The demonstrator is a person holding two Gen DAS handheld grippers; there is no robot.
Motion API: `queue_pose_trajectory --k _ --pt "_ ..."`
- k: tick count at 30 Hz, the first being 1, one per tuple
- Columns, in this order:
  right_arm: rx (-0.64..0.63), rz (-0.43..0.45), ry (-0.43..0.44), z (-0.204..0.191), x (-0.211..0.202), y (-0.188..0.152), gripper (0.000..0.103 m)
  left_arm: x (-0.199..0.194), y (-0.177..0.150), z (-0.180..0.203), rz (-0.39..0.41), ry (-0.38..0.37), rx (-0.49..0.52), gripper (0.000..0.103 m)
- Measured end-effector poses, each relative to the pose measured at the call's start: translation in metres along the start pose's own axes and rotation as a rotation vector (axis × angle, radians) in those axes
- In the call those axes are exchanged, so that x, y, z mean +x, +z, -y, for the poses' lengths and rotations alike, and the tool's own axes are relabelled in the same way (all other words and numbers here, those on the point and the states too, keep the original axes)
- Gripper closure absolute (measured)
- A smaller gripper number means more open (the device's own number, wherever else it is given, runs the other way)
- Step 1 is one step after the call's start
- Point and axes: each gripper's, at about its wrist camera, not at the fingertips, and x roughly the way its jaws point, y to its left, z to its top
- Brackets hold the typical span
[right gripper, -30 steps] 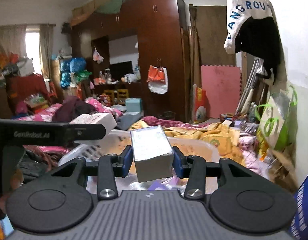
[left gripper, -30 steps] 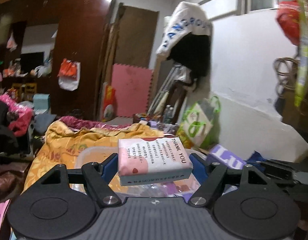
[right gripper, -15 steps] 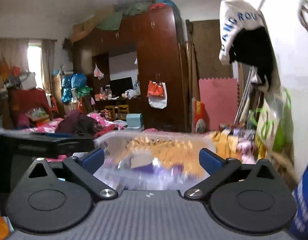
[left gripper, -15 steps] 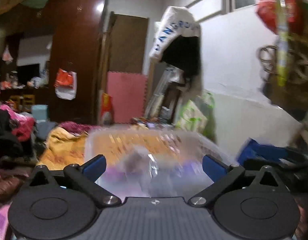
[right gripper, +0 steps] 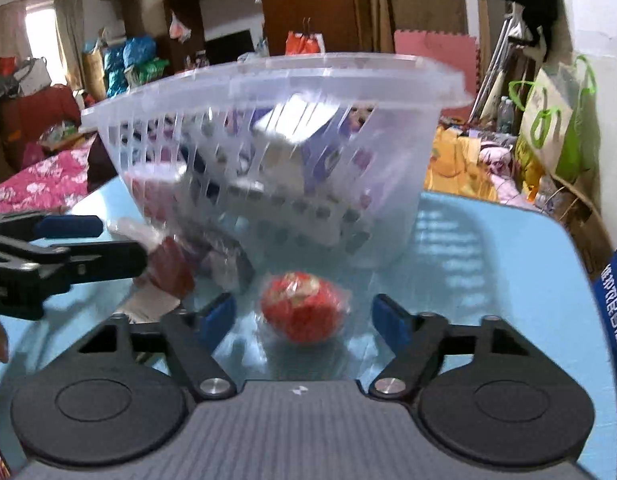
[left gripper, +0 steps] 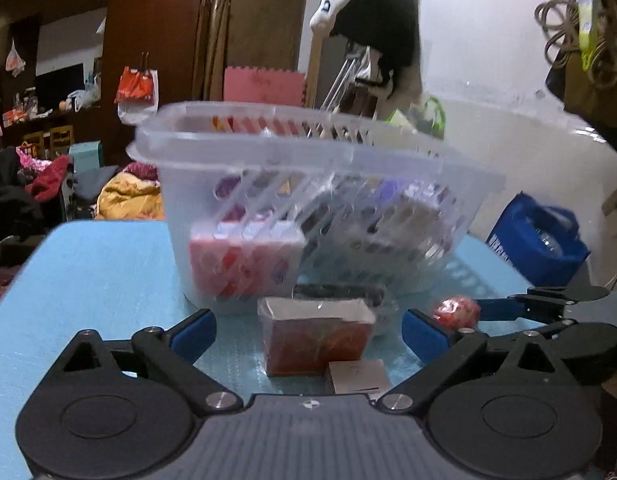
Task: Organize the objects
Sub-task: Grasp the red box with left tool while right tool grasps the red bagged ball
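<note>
Blue-padded, the left hand-held gripper (left gripper: 308,332) is closing slightly, jaws wide around a red wrapped box (left gripper: 316,336) lying crosswise, untouched. The right hand-held gripper (right gripper: 304,316) is closing on a red ball (right gripper: 302,308), pads not yet touching. Beyond, on the blue surface (left gripper: 88,264), the clear basket (left gripper: 308,152) already holds several boxes; these two items remain outside.

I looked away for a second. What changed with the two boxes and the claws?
Both boxes were let go and now lie in the basket. Both claws came down to the blue table: the left claw open around a red packet, the right claw closing around a red ball. The basket stayed put.
</note>
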Motion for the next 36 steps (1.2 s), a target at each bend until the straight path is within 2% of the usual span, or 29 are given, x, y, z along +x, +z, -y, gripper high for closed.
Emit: queue_pose_trajectory --k 1,4,6,7,8,9,11,15,21,36 --pt "-0.002 0.002 -0.001 -0.001 -0.001 -0.002 0.046 0.001 -0.001 0.001 -0.005 0.001 -0.005 0.003" --pt "0.021 0.03 0.015 0.002 -0.008 -0.004 0.05 0.004 -0.004 0.001 -0.007 0.023 -0.008 0.007" --pt "0.04 0.047 0.042 0.004 -0.013 -0.005 0.05 0.005 -0.005 0.001 -0.014 0.046 -0.001 0.02" --pt "0.043 0.049 0.043 0.004 -0.012 -0.004 0.05 0.004 -0.006 0.0 -0.014 0.034 -0.003 0.023" --pt "0.043 0.054 0.042 0.004 -0.012 -0.004 0.05 0.003 -0.006 -0.001 -0.014 0.014 -0.009 0.034" --pt "0.043 0.06 0.038 0.002 -0.013 -0.003 0.05 0.002 -0.007 -0.002 -0.01 0.003 -0.013 0.037" --pt "0.032 0.074 0.026 0.0 -0.015 -0.003 0.05 0.001 -0.006 -0.003 0.008 0.022 -0.013 0.037" --pt "0.023 0.105 0.006 -0.003 -0.018 -0.004 0.05 -0.012 -0.01 -0.012 0.095 0.004 -0.079 0.037" --pt "0.012 0.114 0.019 -0.006 -0.016 -0.001 0.051 -0.028 -0.014 -0.011 0.207 -0.03 -0.092 0.037" --pt "-0.006 0.143 0.031 -0.009 -0.017 -0.002 0.052 -0.029 -0.013 -0.006 0.228 -0.087 -0.064 0.037"
